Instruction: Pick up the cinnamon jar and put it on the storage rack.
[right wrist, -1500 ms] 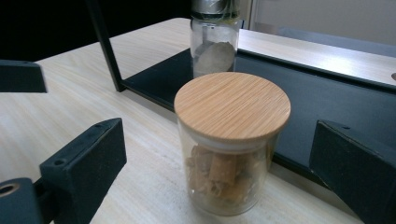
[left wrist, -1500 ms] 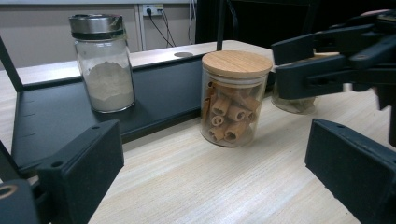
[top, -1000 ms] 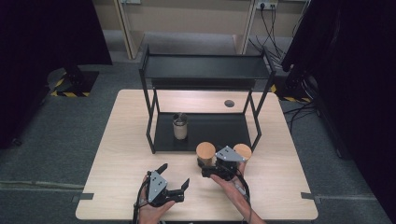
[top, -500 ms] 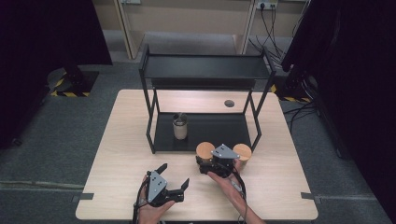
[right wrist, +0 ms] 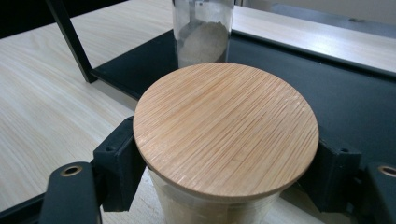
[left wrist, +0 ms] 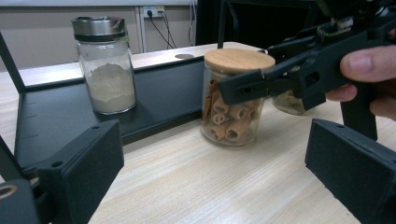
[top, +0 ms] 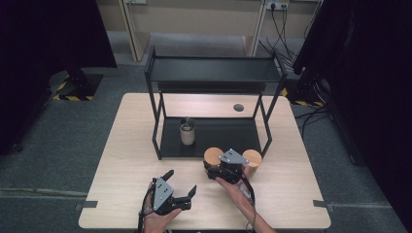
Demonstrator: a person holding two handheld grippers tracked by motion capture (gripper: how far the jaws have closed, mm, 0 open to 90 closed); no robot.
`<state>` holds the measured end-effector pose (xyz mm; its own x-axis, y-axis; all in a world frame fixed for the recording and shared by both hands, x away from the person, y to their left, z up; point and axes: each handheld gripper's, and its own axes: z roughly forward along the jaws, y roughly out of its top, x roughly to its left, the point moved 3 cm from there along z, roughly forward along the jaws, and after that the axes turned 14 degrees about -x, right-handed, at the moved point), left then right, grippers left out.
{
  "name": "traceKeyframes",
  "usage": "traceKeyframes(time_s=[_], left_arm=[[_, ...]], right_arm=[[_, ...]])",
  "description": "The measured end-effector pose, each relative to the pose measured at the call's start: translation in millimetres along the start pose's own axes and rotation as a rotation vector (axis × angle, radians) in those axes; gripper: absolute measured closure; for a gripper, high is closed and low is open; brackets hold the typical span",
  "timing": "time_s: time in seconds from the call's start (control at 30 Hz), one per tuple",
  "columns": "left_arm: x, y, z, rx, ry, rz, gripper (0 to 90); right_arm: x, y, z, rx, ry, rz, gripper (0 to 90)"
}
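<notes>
The right gripper (top: 217, 171) has just been closing and now squeezes the jar (right wrist: 224, 140). The left gripper (top: 180, 186), at its seven o'clock, is wide open.

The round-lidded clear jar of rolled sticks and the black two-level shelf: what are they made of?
The jar of rolled sticks looks like clear glass, since the contents show through. Its round lid seems bamboo or wood, with fine pale grain lines. The black shelf appears matt painted metal, with thin square legs.
</notes>
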<state>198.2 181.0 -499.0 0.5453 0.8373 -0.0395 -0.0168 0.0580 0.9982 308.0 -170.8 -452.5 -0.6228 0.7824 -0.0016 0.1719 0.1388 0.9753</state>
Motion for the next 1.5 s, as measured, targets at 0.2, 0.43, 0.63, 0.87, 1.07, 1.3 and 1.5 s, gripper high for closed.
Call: traceKeyframes(time_s=[0.2,0.43,0.63,0.87,1.07,1.3,1.5], left_arm=[[0.1,0.0,0.0,0.002,0.001,-0.001,3.6],[0.2,-0.1,0.3,0.004,0.002,-0.001,3.5],[0.5,0.0,0.2,0.003,0.004,-0.003,3.6],[0.7,0.0,0.1,0.001,0.005,-0.004,3.6],[0.9,0.0,-0.5,-0.003,0.005,-0.004,3.7],[0.9,-0.1,-0.4,-0.001,0.002,-0.004,3.7],[0.8,-0.3,-0.3,0.001,0.001,-0.005,3.7]], right_arm=[[-2.4,8.3,-4.2,-0.018,0.011,0.011,25.8],[-4.8,14.1,-2.7,-0.017,0.007,0.013,25.8],[-5.7,21.8,2.0,-0.016,0.002,0.005,25.8],[-7.2,30.2,10.5,-0.012,-0.004,0.018,25.8],[-7.4,35.6,23.0,-0.001,-0.023,0.009,25.8],[-7.2,39.5,34.2,0.002,-0.048,-0.007,25.8],[-7.4,43.8,47.2,0.010,-0.072,-0.008,25.8]])
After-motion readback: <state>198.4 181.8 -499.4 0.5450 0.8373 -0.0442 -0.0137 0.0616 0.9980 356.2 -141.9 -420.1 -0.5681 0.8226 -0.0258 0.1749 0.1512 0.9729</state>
